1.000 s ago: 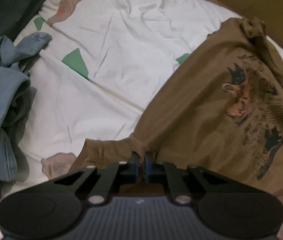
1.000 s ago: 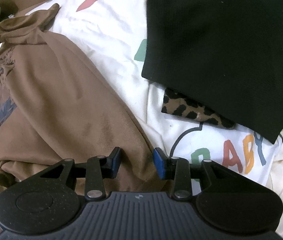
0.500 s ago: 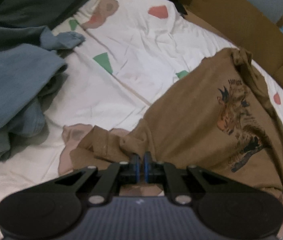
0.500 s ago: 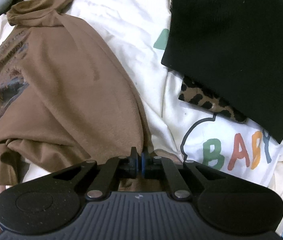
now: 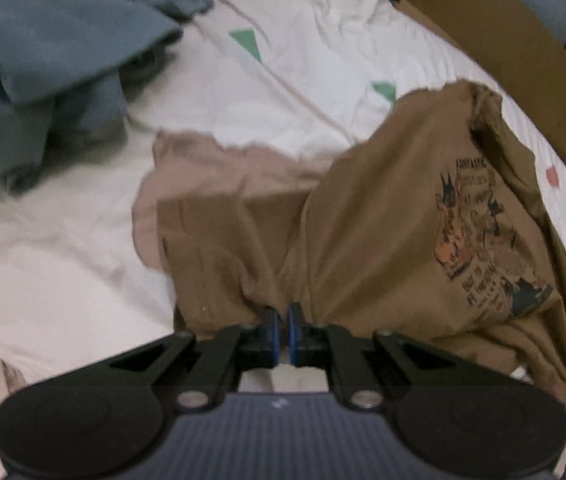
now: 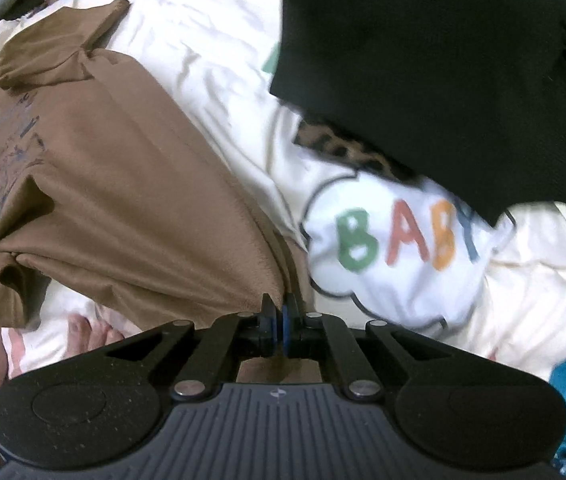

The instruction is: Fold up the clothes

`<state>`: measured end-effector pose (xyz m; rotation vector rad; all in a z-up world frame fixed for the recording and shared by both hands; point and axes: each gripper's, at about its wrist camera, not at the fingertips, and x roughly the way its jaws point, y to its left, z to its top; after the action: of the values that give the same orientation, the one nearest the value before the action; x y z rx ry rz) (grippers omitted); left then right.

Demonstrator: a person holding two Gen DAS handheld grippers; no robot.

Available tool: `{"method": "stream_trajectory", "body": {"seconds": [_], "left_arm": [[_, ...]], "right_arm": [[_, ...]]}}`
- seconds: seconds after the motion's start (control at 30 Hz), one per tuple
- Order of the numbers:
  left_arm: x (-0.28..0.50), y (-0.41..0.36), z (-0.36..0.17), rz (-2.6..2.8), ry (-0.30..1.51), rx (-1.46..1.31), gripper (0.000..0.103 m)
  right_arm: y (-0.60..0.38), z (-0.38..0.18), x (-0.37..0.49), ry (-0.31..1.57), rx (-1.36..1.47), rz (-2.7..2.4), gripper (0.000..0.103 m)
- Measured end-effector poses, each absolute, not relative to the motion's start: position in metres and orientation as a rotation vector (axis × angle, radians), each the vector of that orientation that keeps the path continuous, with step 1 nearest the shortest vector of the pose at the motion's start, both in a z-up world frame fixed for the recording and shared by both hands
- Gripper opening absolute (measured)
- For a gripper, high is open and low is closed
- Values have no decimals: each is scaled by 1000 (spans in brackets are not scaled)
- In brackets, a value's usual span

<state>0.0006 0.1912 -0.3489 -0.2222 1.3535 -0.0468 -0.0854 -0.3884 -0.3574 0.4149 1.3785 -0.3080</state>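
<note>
A brown T-shirt (image 5: 395, 208) with a cartoon print lies on a white patterned bedsheet (image 5: 291, 72). My left gripper (image 5: 282, 320) is shut on the shirt's near edge, which bunches at the fingertips and is lifted. In the right wrist view the same brown T-shirt (image 6: 123, 184) stretches away to the left, and my right gripper (image 6: 279, 312) is shut on its near edge. The shirt hangs taut between both grips, raised off the sheet.
A heap of grey-blue clothes (image 5: 43, 64) lies at the left. A black garment (image 6: 423, 72) covers a leopard-print piece (image 6: 343, 148) at the right, beside a "BABY" print (image 6: 399, 236). A cardboard box (image 5: 503, 44) stands behind the bed.
My right gripper closed on the shirt's edge. Both grippers then lifted and pulled the shirt toward me, and a flap of it unfolded to the left.
</note>
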Motion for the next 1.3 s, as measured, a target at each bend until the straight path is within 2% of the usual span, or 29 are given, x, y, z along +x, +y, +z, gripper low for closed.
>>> {"method": "stream_trajectory", "body": {"seconds": [0.2, 0.37, 0.43, 0.5, 0.57, 0.6, 0.93, 1.03, 1.3], "left_arm": [[-18, 182, -368, -58, 1413, -215, 7], [-20, 189, -355, -56, 1420, -219, 16], [-21, 194, -345, -62, 1399, -234, 24], [-20, 199, -336, -55, 1380, -243, 24], [-16, 204, -329, -51, 1353, -244, 25], [-14, 206, -327, -47, 1342, -245, 25], [21, 215, -334, -1, 1311, -244, 26], [30, 214, -336, 2, 1309, -223, 32], [57, 201, -344, -21, 1307, -187, 34]], "right_arm": [[-383, -360, -109, 1433, 423, -350, 0], [-383, -360, -110, 1439, 465, -378, 4], [-382, -354, -106, 1425, 441, -379, 5], [-382, -347, -102, 1410, 417, -379, 10], [-384, -340, -96, 1381, 417, -370, 24], [-385, -337, -92, 1368, 416, -367, 27], [-389, -315, -47, 1242, 427, -301, 27], [-387, -309, -34, 1201, 453, -269, 28], [-371, -310, 1, 1145, 501, -193, 30]]}}
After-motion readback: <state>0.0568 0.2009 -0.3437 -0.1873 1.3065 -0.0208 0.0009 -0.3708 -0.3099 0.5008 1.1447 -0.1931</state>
